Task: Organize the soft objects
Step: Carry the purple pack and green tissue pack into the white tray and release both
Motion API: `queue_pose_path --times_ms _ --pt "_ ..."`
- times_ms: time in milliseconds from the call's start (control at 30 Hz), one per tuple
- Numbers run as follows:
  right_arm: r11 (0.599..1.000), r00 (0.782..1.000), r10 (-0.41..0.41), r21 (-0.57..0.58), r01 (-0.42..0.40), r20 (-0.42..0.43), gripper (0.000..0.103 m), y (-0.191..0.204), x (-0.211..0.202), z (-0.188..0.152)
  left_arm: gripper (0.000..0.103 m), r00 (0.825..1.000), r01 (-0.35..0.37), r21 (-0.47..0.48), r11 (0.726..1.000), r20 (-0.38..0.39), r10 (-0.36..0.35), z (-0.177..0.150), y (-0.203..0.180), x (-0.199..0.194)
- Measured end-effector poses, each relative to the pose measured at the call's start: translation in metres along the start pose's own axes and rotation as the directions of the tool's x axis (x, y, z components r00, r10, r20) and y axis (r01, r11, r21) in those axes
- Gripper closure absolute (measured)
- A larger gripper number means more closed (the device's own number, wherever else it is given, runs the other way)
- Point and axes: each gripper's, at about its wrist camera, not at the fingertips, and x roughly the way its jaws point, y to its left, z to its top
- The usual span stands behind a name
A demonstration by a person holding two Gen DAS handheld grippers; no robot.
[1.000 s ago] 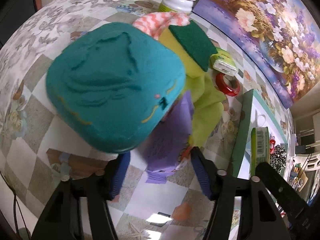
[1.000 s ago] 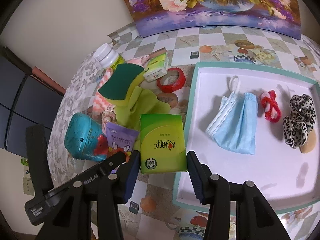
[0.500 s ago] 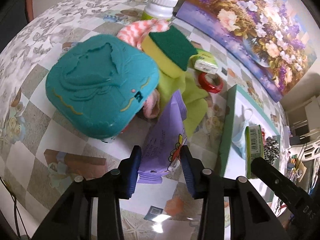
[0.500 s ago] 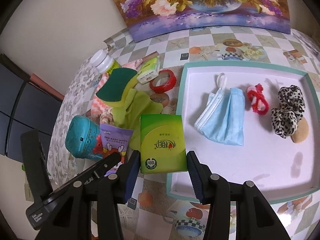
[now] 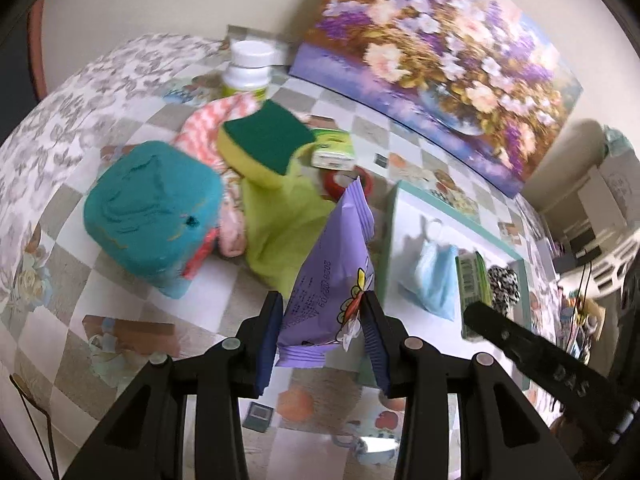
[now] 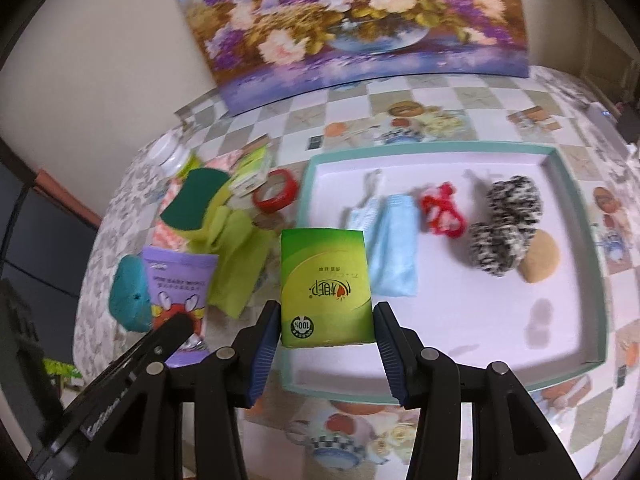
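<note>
Checkered floral surface carrying a teal-rimmed white tray, left claw pinching a purple plastic wipes packet, right claw pinching a green tissue pack at the tray's near left edge.

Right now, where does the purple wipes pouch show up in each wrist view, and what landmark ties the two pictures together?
Left wrist view: the purple wipes pouch stands lower centre, clamped edge-on in the left claw.
Right wrist view: the pouch sits lower left, face-on, partly behind the left claw's black arm.
Shared landmark: the blue face mask lying in the teal-rimmed tray.
</note>
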Motion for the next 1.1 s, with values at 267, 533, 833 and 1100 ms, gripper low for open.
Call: queue_pose_path --times_ms 267,533,833,1100 --pt "0.981 0.994 -0.11 0.159 0.112 -0.016 0.053 -0.056 -0.003 0.003 0.062 0.999 0.028 0.138 0.99 -0.021 -0.025 -0.016 -0.045 0.003" --pt "0.941 0.987 -0.16 0.301 0.151 0.004 0.053 -0.105 -0.02 0.002 0.062 0.998 0.047 0.27 0.962 -0.052 -0.035 -0.029 -0.087 0.015" --pt "0.917 0.986 -0.169 0.364 0.163 -0.016 0.053 -0.132 -0.023 -0.002 0.061 0.995 0.073 0.332 0.94 -0.092 -0.045 -0.039 -0.112 0.031" --pt "0.928 0.984 -0.175 0.331 0.172 -0.021 0.053 -0.124 -0.021 0.0 0.061 0.988 0.105 0.341 0.934 -0.139 -0.061 -0.039 -0.12 0.042"
